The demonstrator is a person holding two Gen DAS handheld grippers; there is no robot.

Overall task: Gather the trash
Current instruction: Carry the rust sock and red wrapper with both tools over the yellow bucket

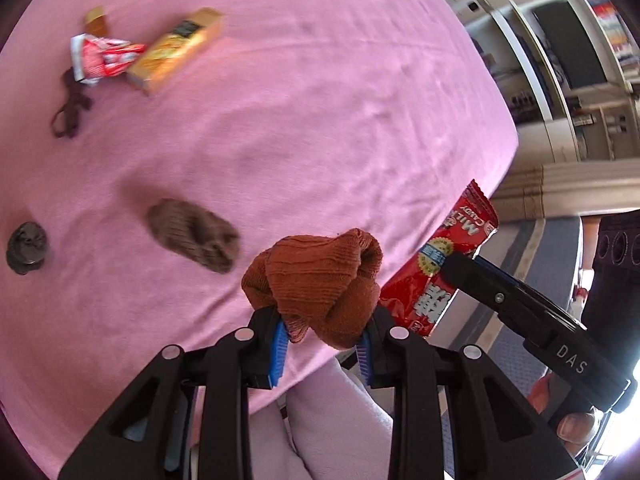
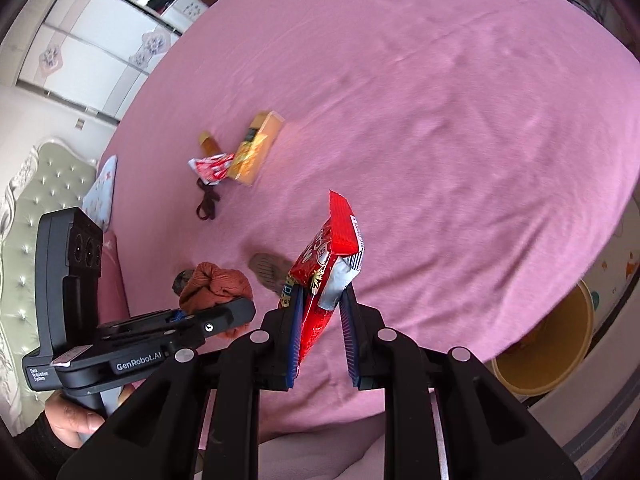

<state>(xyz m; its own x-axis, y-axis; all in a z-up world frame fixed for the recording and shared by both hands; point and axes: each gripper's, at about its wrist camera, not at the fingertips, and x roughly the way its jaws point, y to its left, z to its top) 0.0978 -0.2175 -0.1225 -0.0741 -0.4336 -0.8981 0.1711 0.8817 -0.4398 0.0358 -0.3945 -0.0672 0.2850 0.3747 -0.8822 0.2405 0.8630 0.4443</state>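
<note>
My left gripper (image 1: 325,334) is shut on a balled rust-orange sock (image 1: 320,280), held above the pink bed sheet (image 1: 300,100). My right gripper (image 2: 320,308) is shut on a red candy wrapper (image 2: 328,264), which stands up between the blue pads. That wrapper (image 1: 436,276) also shows at the right of the left wrist view, and the orange sock (image 2: 214,284) at the left of the right wrist view. On the sheet lie a yellow snack box (image 1: 176,50), a red-and-white wrapper (image 1: 102,58), a small amber bottle (image 1: 96,20), a brown sock (image 1: 194,236) and a dark crumpled lump (image 1: 26,246).
A dark cord (image 1: 70,110) lies by the red-and-white wrapper. A yellow bin (image 2: 552,352) stands on the floor beside the bed at the lower right. A padded headboard (image 2: 44,192) and a pillow (image 2: 102,192) are at the left. White cabinets (image 1: 560,80) stand beyond the bed.
</note>
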